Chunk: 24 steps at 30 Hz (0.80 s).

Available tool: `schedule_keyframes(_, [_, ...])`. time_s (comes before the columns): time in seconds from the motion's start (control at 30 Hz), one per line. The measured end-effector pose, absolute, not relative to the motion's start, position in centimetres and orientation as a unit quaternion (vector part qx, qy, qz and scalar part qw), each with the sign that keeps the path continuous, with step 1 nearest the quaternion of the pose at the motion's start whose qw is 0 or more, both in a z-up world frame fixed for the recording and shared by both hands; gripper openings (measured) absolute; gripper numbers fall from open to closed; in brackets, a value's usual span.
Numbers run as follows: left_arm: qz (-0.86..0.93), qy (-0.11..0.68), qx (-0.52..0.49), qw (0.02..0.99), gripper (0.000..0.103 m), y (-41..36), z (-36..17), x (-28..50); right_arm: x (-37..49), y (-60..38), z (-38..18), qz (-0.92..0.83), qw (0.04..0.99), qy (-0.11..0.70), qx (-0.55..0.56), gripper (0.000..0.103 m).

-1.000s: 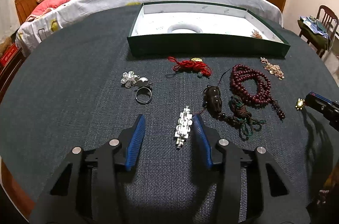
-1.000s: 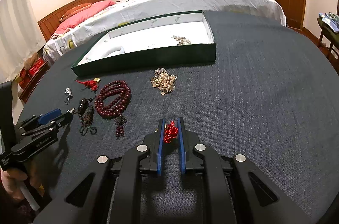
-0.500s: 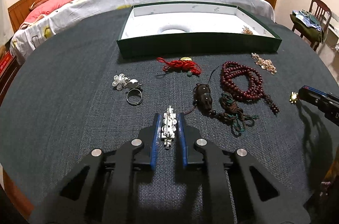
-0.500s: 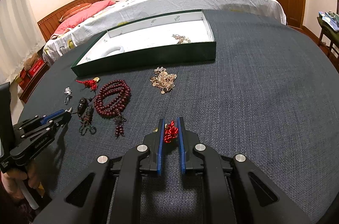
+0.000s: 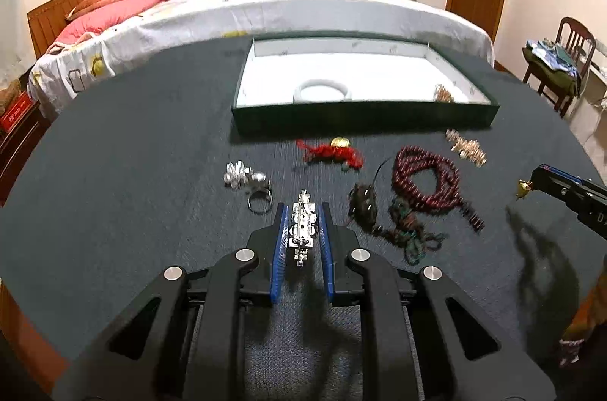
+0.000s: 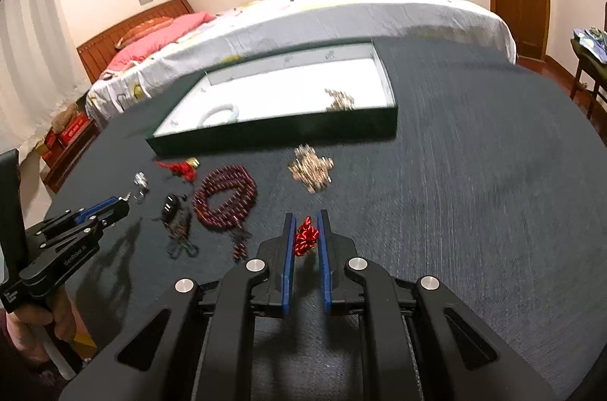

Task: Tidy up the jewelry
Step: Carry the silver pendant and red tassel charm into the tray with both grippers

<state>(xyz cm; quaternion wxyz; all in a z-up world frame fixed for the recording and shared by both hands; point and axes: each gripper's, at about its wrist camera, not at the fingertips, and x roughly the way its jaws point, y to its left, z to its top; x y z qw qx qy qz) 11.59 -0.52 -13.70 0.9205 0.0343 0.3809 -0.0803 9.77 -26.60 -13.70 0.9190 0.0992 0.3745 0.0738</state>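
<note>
Two tongs each grip one piece. Left tongs (image 5: 302, 216) clamp a silver brooch (image 5: 302, 227) above the dark table (image 5: 132, 173); right tongs (image 6: 305, 228) pinch a red knot (image 6: 305, 236). Beads (image 5: 425, 179) lie before the green tray (image 5: 364, 118).

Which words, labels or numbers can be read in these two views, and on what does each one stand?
"GenRobot AI", blurred, unsure: side of the left gripper.
"D", cut off by the frame: right gripper.
Unreadable: small label on the left gripper's handle; print on the red box.
</note>
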Motion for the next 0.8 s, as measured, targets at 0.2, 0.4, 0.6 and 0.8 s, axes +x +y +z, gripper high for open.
schedule_keyframes(0.2, [-0.090, 0.357, 0.021, 0.929, 0.016, -0.9, -10.9, 12.3, 10.3, -26.0, -10.7, 0.087, 0.931, 0.341, 0.098, 0.012])
schedule_keyframes(0.4, [-0.101, 0.328, 0.020, 0.939, 0.016, -1.7, -8.5, 14.3, 12.5, -25.2, -8.3, 0.103, 0.940, 0.311, 0.095, 0.012])
schedule_keyframes(0.6, [-0.109, 0.314, 0.016, 0.943, 0.016, -2.8, -7.4, 17.8, 15.6, -24.5, -6.8, 0.108, 0.948, 0.288, 0.083, 0.012])
schedule_keyframes(0.8, [-0.126, 0.300, 0.014, 0.946, 0.016, -5.2, -7.1, 21.4, 20.0, -24.0, -6.8, 0.115, 0.949, 0.284, 0.079, 0.012])
